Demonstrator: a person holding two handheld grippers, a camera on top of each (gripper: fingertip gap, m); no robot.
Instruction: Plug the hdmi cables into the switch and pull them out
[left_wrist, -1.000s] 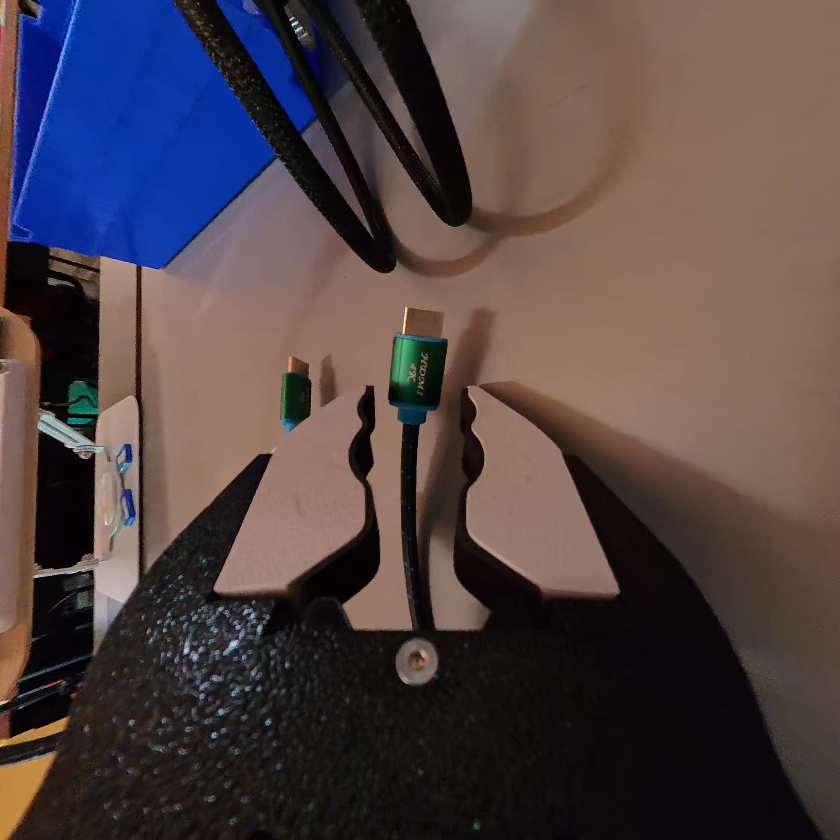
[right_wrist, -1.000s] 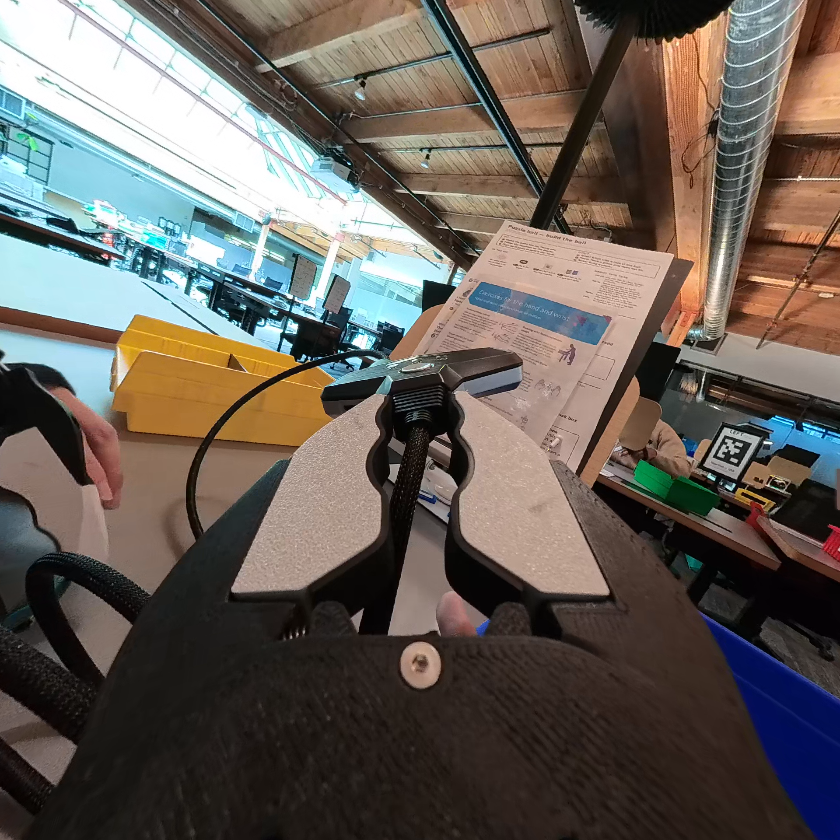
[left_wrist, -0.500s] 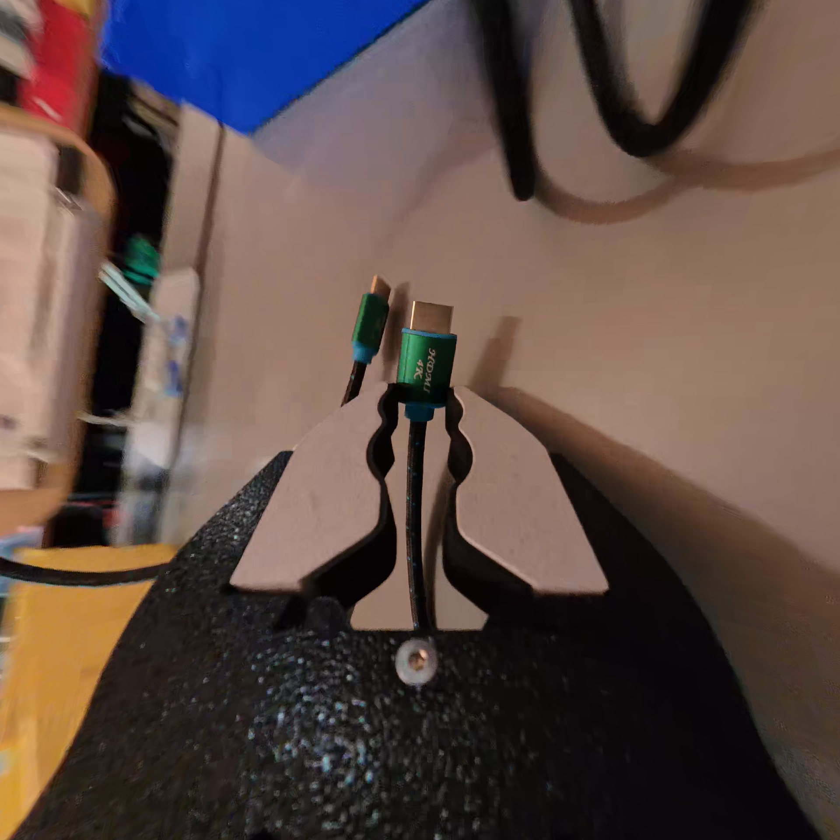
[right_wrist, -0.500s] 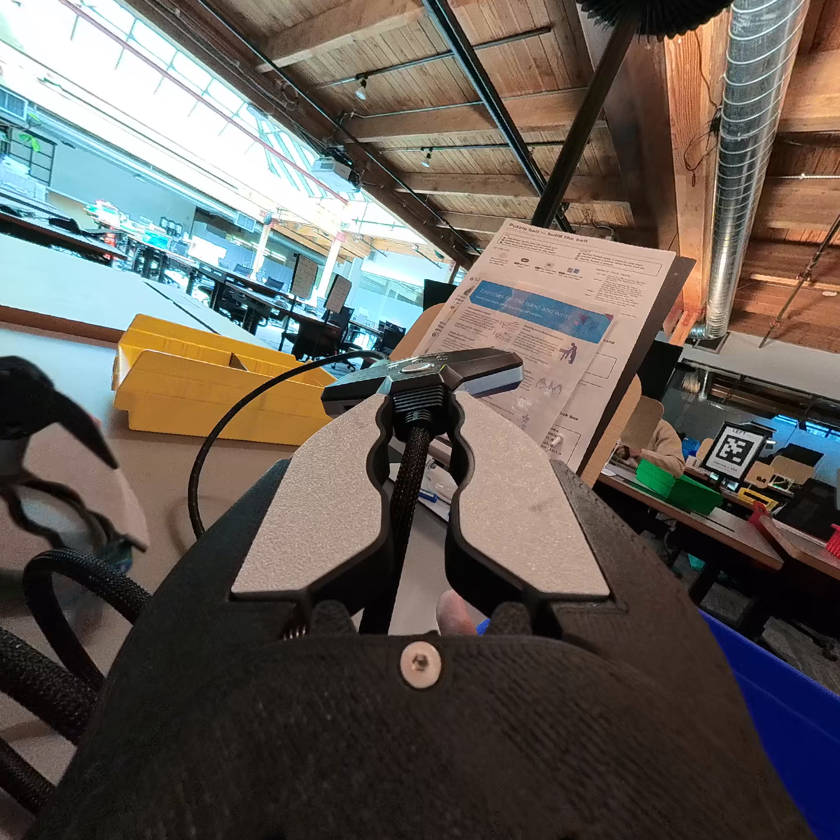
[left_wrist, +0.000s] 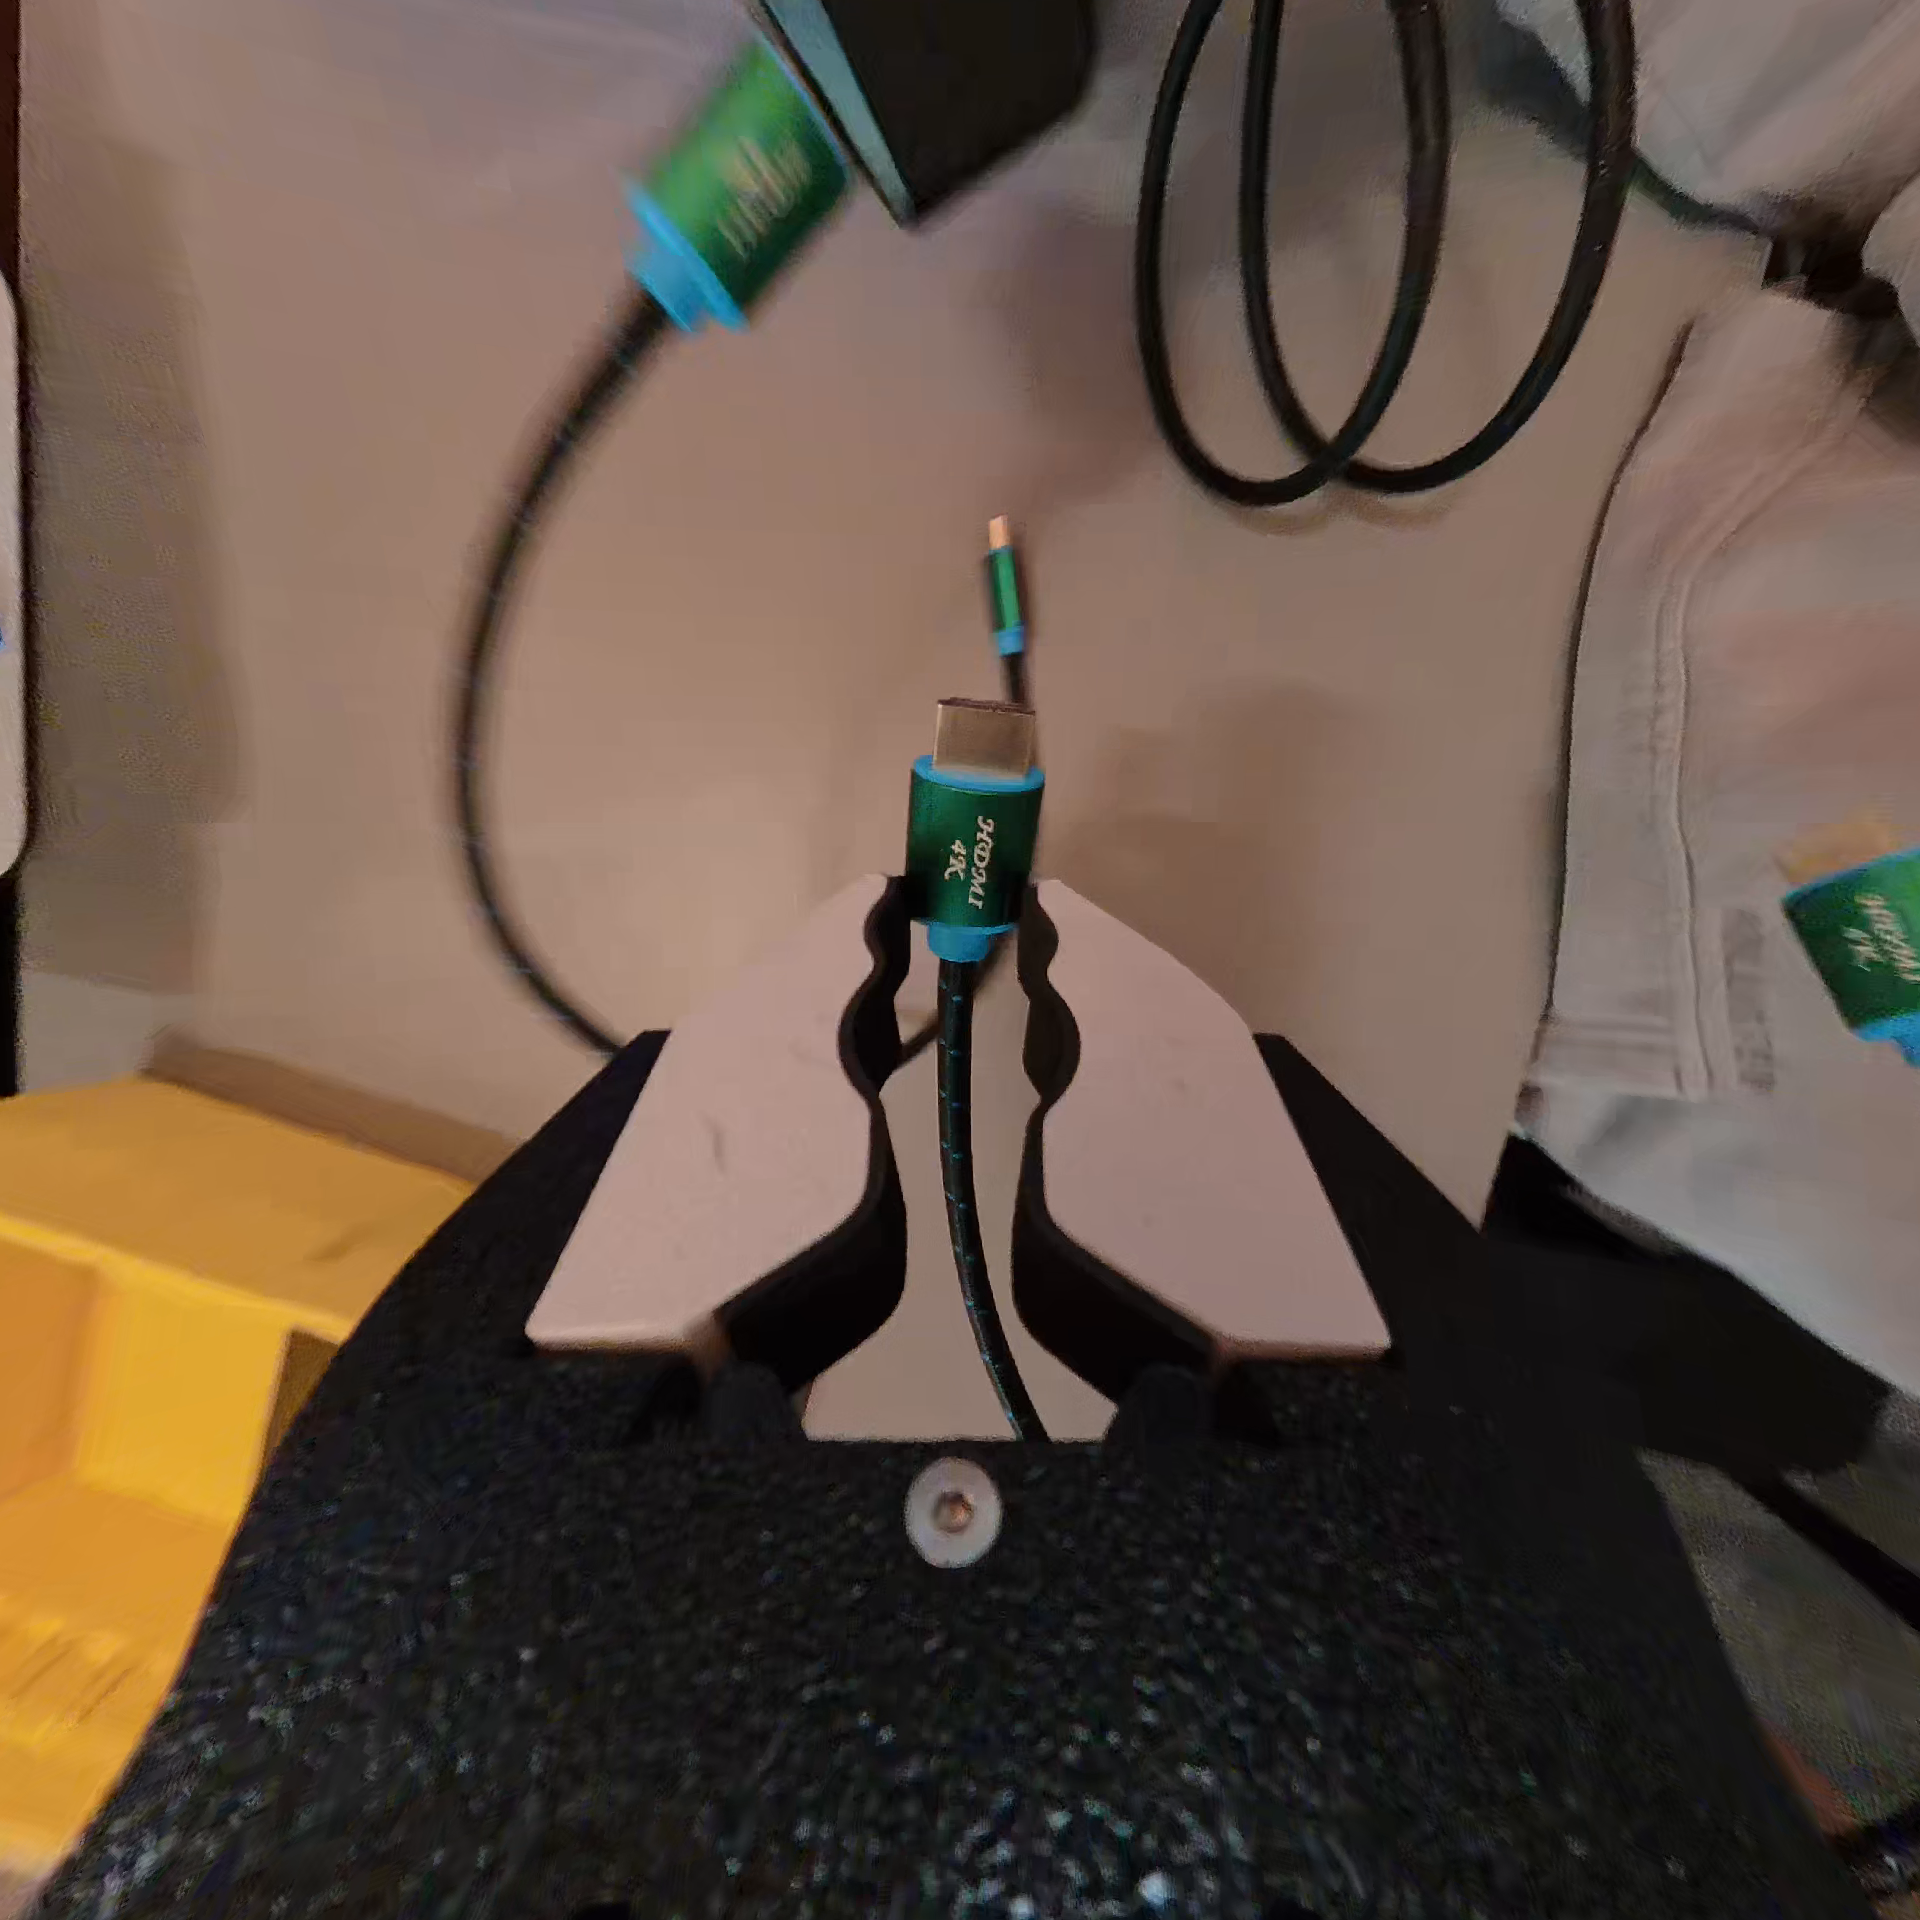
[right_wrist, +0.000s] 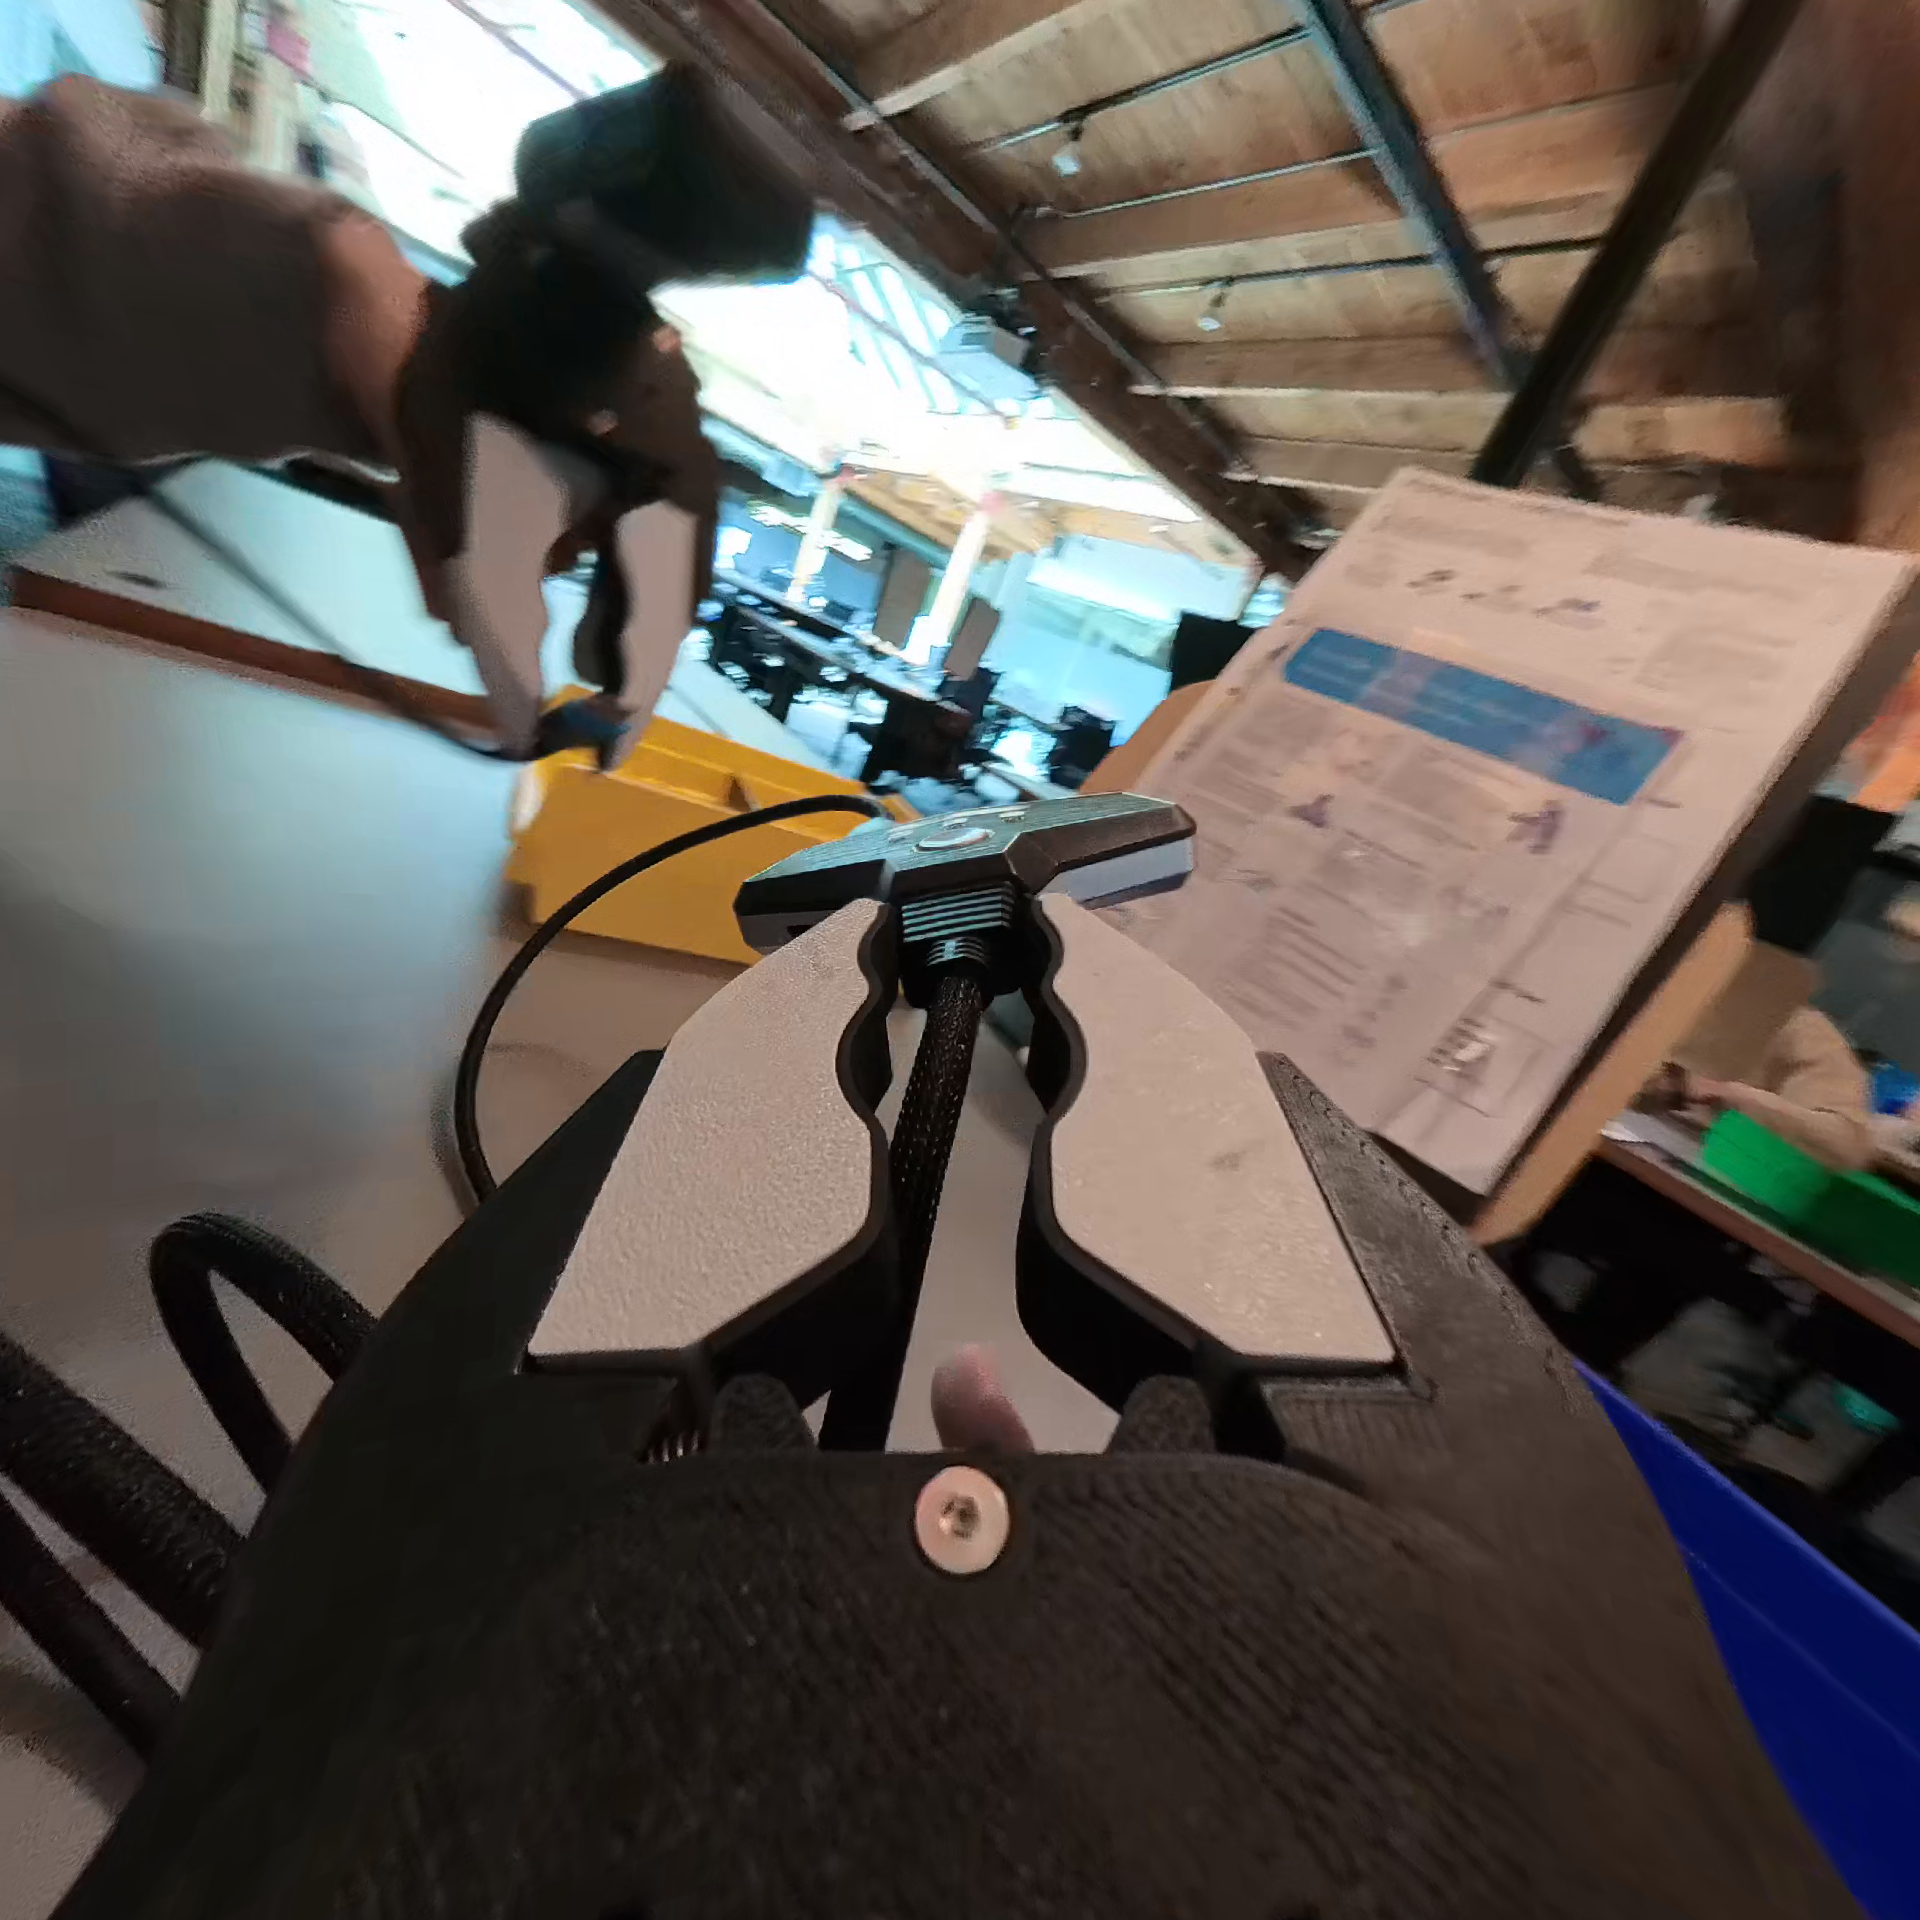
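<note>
The left gripper (left_wrist: 958, 904), closed on a green HDMI plug (left_wrist: 971, 852), holds its gold tip pointing forward along the fingers. The switch (right_wrist: 966, 847), its neck clamped in the right gripper (right_wrist: 961, 914), sits ahead above the bench (right_wrist: 239, 935); plug-to-port alignment remains.

Wooden beam ceiling (right_wrist: 1299, 260) at 12 o'clock, bright windows (right_wrist: 914, 343) at 11, rows of desks (right_wrist: 883, 665) beyond, pale tabletop (right_wrist: 208, 883) at 9.
</note>
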